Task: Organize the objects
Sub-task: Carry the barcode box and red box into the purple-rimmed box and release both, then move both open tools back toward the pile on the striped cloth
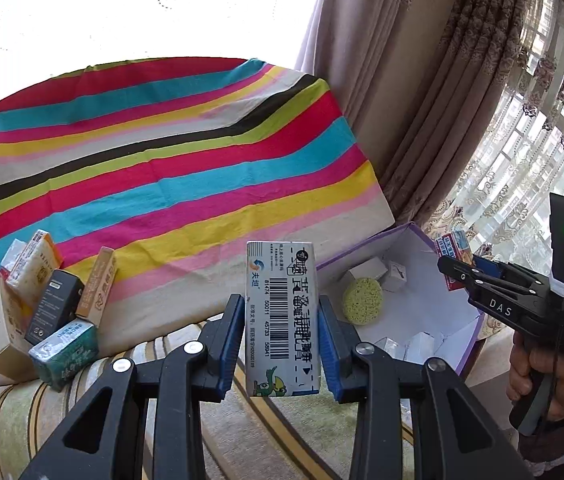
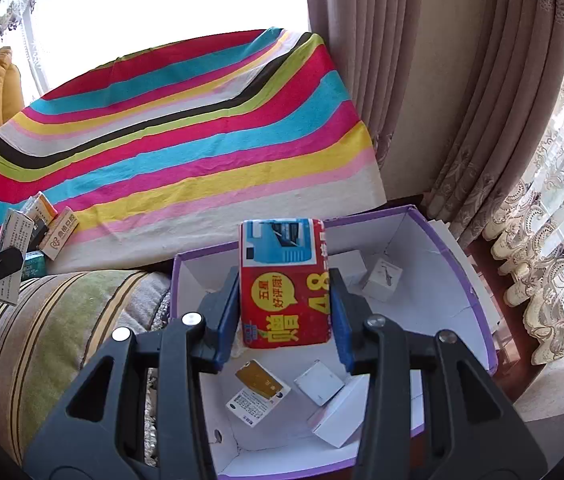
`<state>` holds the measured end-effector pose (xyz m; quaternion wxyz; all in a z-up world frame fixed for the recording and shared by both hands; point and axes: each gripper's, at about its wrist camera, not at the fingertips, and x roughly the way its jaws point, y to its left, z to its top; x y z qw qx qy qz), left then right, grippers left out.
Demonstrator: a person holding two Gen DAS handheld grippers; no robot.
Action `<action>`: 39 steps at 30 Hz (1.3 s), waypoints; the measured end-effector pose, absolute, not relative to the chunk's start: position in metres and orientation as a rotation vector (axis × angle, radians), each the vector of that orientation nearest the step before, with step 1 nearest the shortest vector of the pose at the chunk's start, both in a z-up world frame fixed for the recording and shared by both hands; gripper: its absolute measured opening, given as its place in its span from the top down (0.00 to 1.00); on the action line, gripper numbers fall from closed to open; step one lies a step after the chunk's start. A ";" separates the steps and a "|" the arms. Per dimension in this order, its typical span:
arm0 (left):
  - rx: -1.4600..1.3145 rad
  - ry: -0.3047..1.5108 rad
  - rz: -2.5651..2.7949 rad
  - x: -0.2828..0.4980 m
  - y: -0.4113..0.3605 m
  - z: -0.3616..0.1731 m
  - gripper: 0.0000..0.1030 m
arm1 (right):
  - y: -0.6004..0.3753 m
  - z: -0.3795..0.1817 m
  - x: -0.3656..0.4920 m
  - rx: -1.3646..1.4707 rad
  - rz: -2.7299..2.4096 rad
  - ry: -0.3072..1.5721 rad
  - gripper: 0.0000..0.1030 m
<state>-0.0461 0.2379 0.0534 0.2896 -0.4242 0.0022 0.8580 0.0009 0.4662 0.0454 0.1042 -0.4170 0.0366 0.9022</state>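
My left gripper [image 1: 280, 344] is shut on a white medicine box with a barcode [image 1: 280, 316], held upright above the striped sofa cushion; the box also shows in the right wrist view [image 2: 14, 256]. My right gripper [image 2: 285, 316] is shut on a red and blue packet [image 2: 285, 284] and holds it over the open purple-rimmed cardboard box [image 2: 457, 264]. In the left wrist view the right gripper [image 1: 461, 270] hangs over that box [image 1: 433, 280] with the red packet [image 1: 455, 250].
A pile of several small boxes [image 1: 42, 312] lies on the sofa at the left, against the rainbow-striped cloth [image 1: 162, 160]. Inside the cardboard box lie a yellow round sponge [image 1: 361, 300], white cartons [image 2: 319, 382] and a gold card box [image 2: 260, 380]. Curtains [image 2: 421, 80] hang at the right.
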 end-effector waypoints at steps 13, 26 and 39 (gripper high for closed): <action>-1.090 0.064 2.140 -0.048 0.312 0.054 0.64 | 0.506 0.039 0.010 -1.184 2.578 0.163 0.56; -1.094 -0.006 2.103 -0.052 0.318 0.052 0.43 | 0.512 0.041 0.014 -1.161 2.588 0.205 0.34; -1.082 -0.047 2.166 -0.053 0.290 0.056 0.43 | 0.494 0.043 0.009 -1.185 2.647 0.171 0.33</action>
